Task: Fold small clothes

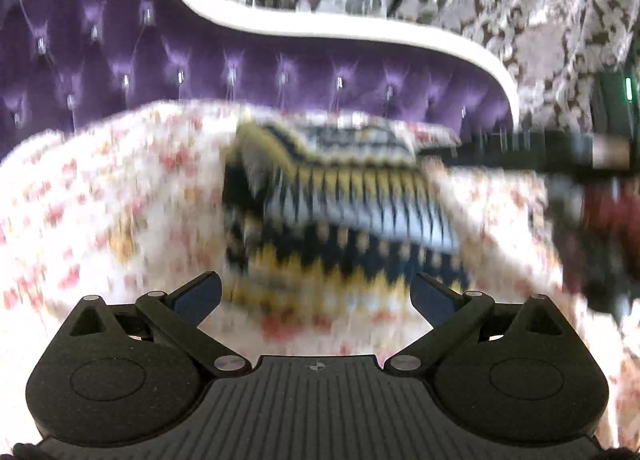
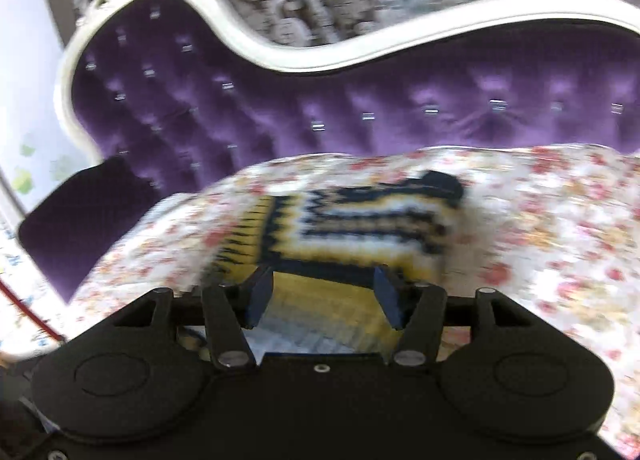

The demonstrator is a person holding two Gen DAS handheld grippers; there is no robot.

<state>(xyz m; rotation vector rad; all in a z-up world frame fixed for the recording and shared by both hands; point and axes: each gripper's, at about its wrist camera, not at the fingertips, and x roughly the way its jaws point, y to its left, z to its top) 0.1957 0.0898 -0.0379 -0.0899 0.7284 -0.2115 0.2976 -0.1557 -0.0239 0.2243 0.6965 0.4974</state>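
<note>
A small knitted garment (image 1: 340,220) in navy, yellow and white zigzag bands lies partly folded on a floral bedspread (image 1: 100,200). My left gripper (image 1: 316,296) is open, just short of the garment's near edge, with nothing between its fingers. In the right wrist view the garment (image 2: 352,220) lies ahead, and my right gripper (image 2: 324,296) is open with its fingers over the garment's near yellow edge. The right gripper also shows in the left wrist view (image 1: 580,156) at the right, beside the garment's far corner. Both views are blurred.
A purple tufted headboard (image 1: 280,72) with a white curved frame (image 2: 360,48) stands behind the bed. Patterned wallpaper (image 1: 520,0) is beyond it. A dark purple side panel (image 2: 80,212) is at the bed's left.
</note>
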